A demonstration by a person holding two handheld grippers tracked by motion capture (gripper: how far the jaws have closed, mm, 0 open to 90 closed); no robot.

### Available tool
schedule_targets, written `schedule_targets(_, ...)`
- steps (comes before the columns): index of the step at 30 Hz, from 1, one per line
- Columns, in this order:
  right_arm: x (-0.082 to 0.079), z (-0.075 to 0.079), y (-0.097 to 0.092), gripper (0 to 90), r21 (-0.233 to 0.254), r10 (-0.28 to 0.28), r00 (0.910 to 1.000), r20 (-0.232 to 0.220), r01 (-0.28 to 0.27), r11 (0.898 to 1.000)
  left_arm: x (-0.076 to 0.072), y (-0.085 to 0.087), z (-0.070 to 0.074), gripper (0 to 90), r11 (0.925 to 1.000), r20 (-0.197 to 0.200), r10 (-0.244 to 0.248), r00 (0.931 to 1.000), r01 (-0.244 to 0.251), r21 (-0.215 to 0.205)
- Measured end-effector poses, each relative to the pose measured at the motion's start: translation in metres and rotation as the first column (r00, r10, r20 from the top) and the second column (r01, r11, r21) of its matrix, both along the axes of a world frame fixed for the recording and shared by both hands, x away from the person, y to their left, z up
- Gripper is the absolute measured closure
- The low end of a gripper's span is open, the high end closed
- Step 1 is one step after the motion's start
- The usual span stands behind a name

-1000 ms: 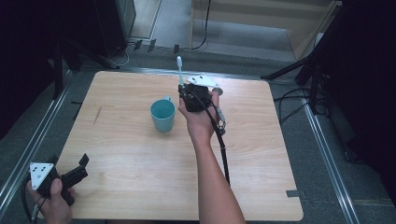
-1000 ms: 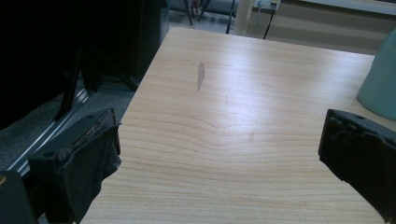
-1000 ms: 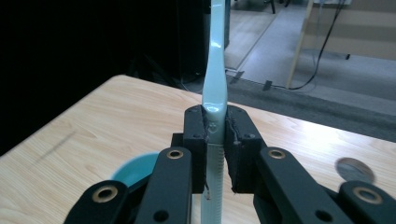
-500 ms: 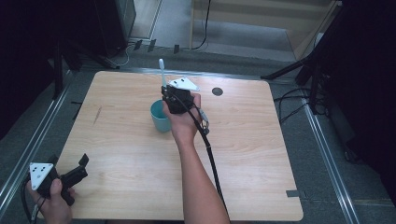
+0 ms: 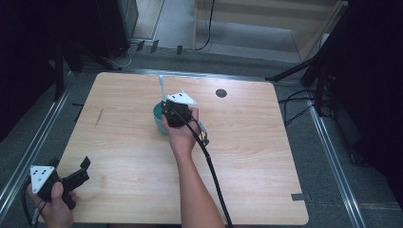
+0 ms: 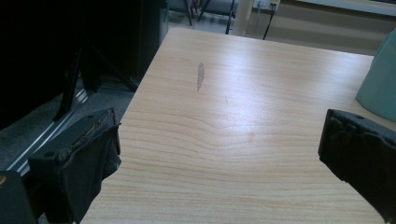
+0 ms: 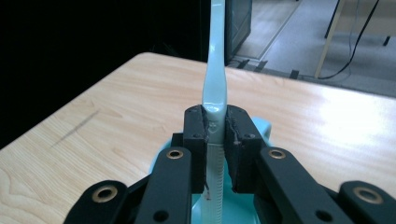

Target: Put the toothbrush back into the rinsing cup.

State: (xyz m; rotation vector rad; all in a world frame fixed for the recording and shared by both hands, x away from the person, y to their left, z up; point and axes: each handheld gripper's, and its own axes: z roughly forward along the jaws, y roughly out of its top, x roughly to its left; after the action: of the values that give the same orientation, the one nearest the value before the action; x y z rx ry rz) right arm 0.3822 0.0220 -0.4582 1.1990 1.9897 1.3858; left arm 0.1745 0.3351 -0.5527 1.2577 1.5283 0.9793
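A pale blue toothbrush [image 7: 215, 70] stands upright, and my right gripper [image 7: 215, 123] is shut on its handle. The gripper [image 5: 167, 107] hangs right over the teal cup [image 5: 158, 118] in the middle of the wooden table [image 5: 247, 142]. The brush's lower end points into the cup [image 7: 261, 128], and the top of the toothbrush [image 5: 161, 85] rises above the hand. At the table's near left corner my left gripper [image 5: 71, 166] rests with its jaws wide apart. Nothing lies between them in the left gripper view [image 6: 219, 154], where the cup [image 6: 380, 79] shows at the far right.
A small dark round hole [image 5: 221, 93] sits near the table's far edge. A dark scuff mark [image 6: 201, 77] marks the left part of the tabletop. Metal rails [image 5: 28, 152] and tripod legs [image 5: 304, 71] surround the table.
My right hand has carried the toothbrush leftward and downward, from beside the cup's right to directly over it. The left hand has stayed put.
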Motion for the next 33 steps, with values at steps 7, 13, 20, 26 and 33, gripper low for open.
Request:
schedule_targets(7,0.002,-0.013,-0.001,80.1,-0.013,-0.013,0.9994,-0.034,0.012,1.0,0.0,0.0,0.0,0.0,1.0,0.001,-0.001,1.0,0.001,0.006)
schedule_targets(13,0.002,-0.014,-0.004,79.0,-0.002,-0.014,0.9985,-0.053,0.014,1.0,0.0,0.0,0.0,0.0,1.0,0.001,0.0,1.0,0.0,0.005)
schedule_targets(20,0.003,-0.01,-0.009,73.4,0.019,-0.012,0.9986,-0.051,0.013,1.0,-0.001,0.0,0.0,0.0,1.0,0.004,-0.005,1.0,0.005,0.006)
schedule_targets(26,0.002,-0.002,-0.018,68.5,0.029,-0.027,0.9991,-0.031,0.028,0.999,0.0,-0.001,0.0,0.0,0.9999,0.004,-0.005,1.0,0.005,0.01)
schedule_targets(33,0.003,0.011,-0.042,53.6,0.009,-0.088,0.9959,0.022,0.088,0.996,-0.001,-0.001,0.0,0.0,0.9999,0.004,-0.005,1.0,0.005,0.012)
